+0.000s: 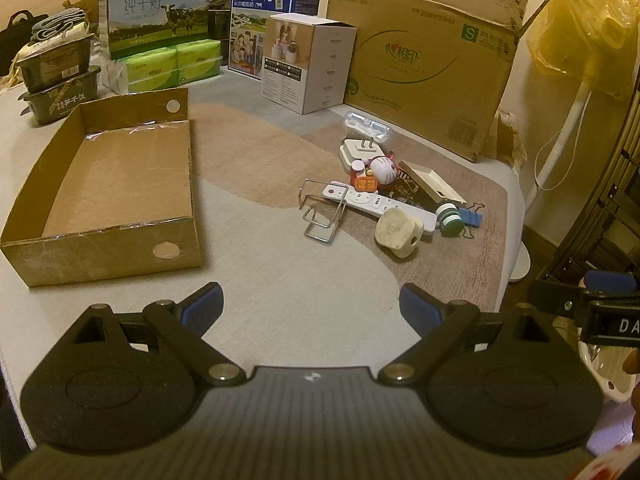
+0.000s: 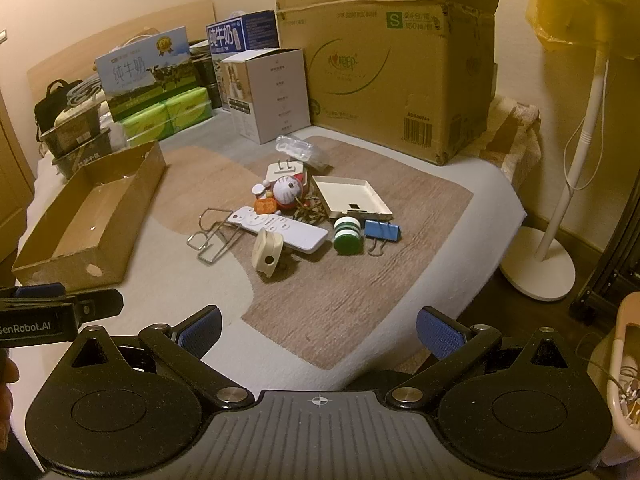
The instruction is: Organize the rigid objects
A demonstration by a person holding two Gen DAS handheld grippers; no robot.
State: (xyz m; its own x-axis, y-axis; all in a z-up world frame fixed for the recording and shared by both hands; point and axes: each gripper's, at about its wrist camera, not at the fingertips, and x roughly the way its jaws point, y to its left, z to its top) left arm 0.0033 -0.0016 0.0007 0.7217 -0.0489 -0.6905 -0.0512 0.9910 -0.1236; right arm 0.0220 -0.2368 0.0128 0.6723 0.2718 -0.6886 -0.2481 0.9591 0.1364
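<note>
Many small hard things are piled on a soft mat (image 2: 360,292): a flat white remote (image 2: 280,227), a bent wire rack (image 2: 212,236), a round green roll (image 2: 347,233), a blue clip (image 2: 383,231), a white plug (image 2: 285,171) and a round cat toy (image 2: 289,191). An open cardboard box (image 1: 120,184) is seen well apart, to the left. Milk cartons (image 1: 160,12) and a big carton (image 2: 384,80) are stood behind. Both grippers are held tilted down, near the mat edge. The left gripper (image 1: 311,308) and right gripper (image 2: 319,330) are spread wide, with nothing held.
</note>
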